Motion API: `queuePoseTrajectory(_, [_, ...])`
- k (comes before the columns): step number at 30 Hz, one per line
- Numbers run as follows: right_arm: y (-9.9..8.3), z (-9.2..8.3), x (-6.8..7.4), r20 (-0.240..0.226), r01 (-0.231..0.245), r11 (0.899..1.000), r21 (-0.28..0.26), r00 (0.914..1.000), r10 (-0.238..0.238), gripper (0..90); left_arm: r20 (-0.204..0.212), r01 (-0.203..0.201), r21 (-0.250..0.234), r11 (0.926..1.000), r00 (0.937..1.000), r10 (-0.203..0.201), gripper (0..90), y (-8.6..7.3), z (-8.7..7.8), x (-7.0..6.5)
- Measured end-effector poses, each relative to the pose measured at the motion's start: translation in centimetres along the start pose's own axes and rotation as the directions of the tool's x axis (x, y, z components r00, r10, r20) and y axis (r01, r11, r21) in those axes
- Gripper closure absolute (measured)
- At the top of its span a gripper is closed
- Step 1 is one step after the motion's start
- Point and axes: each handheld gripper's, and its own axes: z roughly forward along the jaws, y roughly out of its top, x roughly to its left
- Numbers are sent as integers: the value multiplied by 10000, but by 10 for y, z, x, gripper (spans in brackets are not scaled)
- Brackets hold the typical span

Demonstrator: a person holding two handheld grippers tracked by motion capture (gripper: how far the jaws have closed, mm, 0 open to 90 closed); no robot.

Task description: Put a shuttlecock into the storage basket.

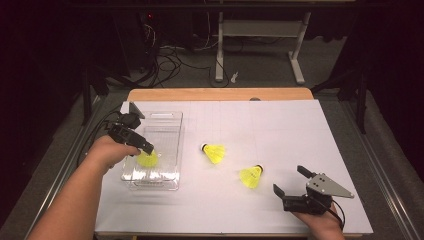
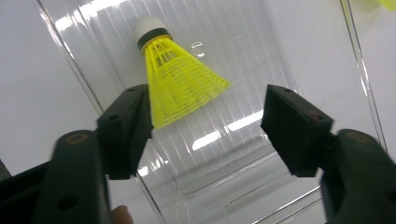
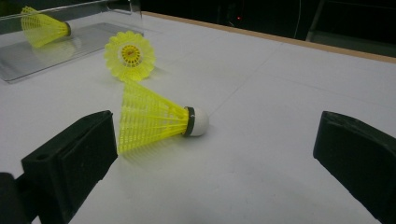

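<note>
Dropping a shuttlecock point(image 2: 180, 81) into the clear box point(image 1: 170, 131), left gripper point(image 2: 208, 128) spreading apart; right gripper point(image 3: 210, 163), gaping, should be closing on the nearest shuttlecock point(image 3: 154, 119) beside that box.

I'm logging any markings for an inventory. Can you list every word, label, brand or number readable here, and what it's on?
None: no readable text in any view.
Shuttlecocks: plain yellow skirts, white corks, no print visible.
Clear tray: no label visible.
White table cover: only faint grid lines, no writing.
Left gripper and right gripper: black jaws, no markings legible.
</note>
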Motion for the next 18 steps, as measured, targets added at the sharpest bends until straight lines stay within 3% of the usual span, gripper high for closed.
queuePoseTrajectory(8, [0,0,0,5,-6,10000,27,10000,6,2,117,-320,240,9992,9994,317,150,-1,2,-7])
queuePoseTrajectory(13, [0,0,0,23,-3,10000,29,10000,3,2,63,-350,576,9977,9994,347,1,-1,4,-10])
queuePoseTrajectory(18, [-1,0,-1,39,-17,10000,47,10000,16,2,116,-618,539,9966,9981,613,1,-1,3,-20])
